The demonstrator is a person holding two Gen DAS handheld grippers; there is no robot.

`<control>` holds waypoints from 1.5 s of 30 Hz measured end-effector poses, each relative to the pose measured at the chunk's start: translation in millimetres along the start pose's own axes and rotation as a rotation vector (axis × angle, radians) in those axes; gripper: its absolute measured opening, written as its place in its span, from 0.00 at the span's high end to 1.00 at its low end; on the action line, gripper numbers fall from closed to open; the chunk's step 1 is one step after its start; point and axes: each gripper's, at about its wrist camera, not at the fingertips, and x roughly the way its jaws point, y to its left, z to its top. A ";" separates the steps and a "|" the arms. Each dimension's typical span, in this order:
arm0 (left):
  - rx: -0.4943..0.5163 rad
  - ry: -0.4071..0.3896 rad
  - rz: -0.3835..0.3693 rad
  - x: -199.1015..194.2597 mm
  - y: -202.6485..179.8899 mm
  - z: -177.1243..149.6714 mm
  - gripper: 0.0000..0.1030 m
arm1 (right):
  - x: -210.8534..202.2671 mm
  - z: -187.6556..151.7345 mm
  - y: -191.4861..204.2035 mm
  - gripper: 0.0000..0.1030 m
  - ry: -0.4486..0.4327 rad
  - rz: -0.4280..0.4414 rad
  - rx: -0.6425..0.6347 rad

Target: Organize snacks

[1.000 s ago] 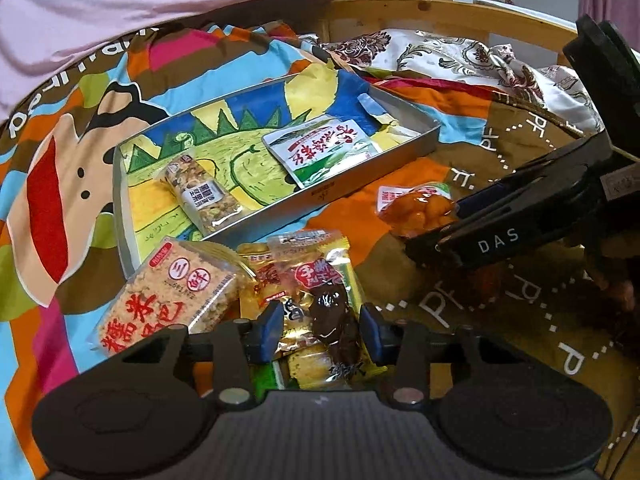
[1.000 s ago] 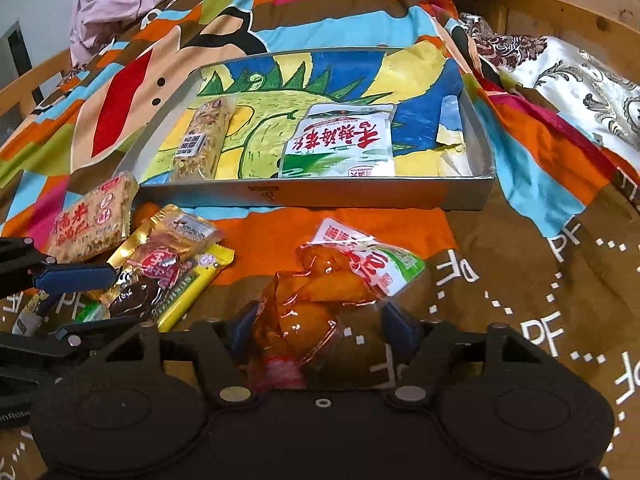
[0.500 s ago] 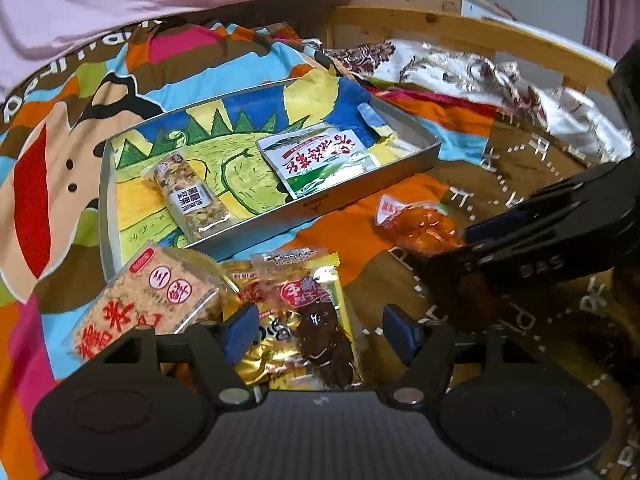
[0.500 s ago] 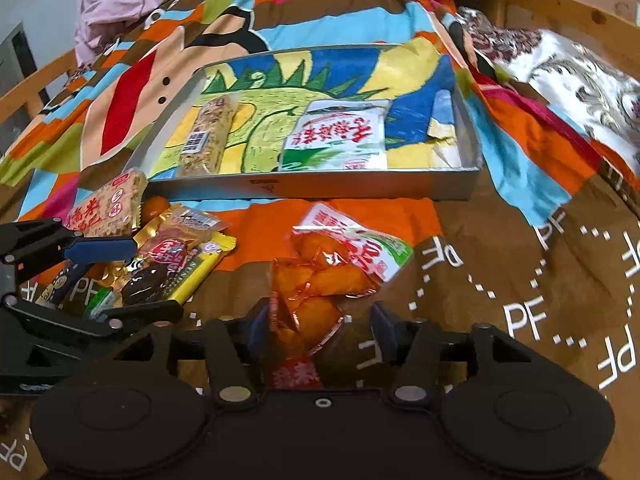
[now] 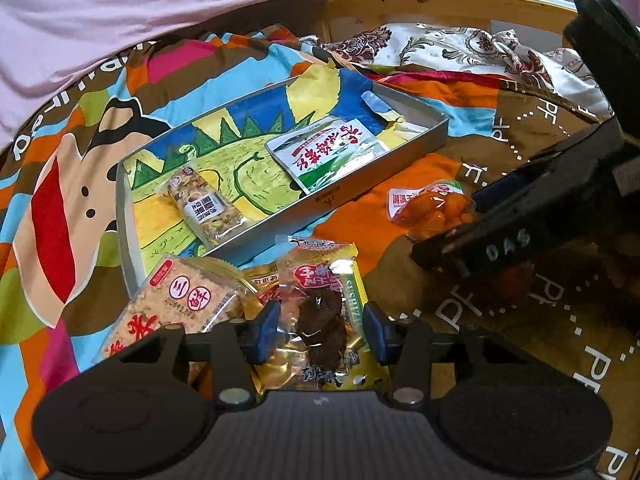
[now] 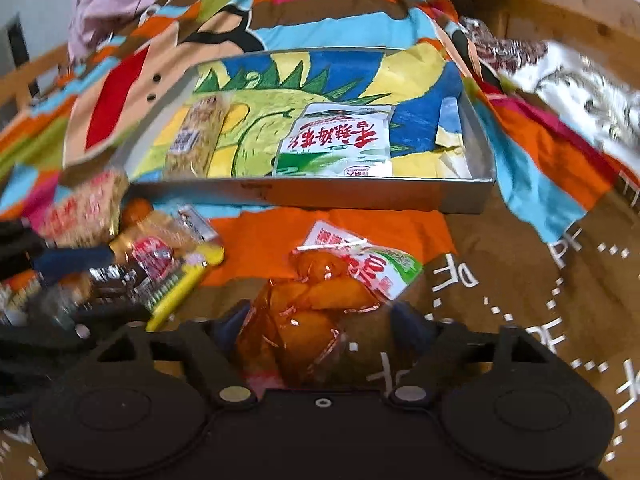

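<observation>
On the colourful bedspread (image 5: pixel 360 60), the left gripper (image 5: pixel 321 326) straddles the clear dark-jerky packet (image 5: pixel 320 312), spread, while the right gripper (image 6: pixel 320 320) brackets the orange translucent snack pouch (image 6: pixel 312 308), spread.

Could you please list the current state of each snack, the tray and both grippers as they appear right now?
Tray: open-topped, on the bedspread, holding two packets.
Nut bar: lying flat in the tray.
Green-and-white packet: lying flat in the tray.
Orange packet: sealed, outside the tray, between the right gripper fingers.
Dark jerky packet: sealed, outside the tray, between the left gripper fingers.
Rice cracker packet: sealed, outside the tray.
</observation>
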 end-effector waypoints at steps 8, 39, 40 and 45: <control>-0.039 0.011 -0.031 -14.2 -1.8 -4.3 0.53 | -22.0 -9.2 1.7 0.56 0.018 0.071 -0.011; 0.018 0.073 -0.075 -15.3 -29.0 -14.9 0.43 | -22.3 -20.4 5.9 0.48 0.037 -0.002 -0.087; 0.032 0.072 -0.069 -15.9 -31.3 -15.3 0.49 | -24.1 -20.9 7.2 0.53 0.038 0.000 -0.094; 0.074 0.073 -0.076 -22.1 -41.3 -18.8 0.50 | -27.5 -24.1 11.6 0.53 0.043 -0.014 -0.138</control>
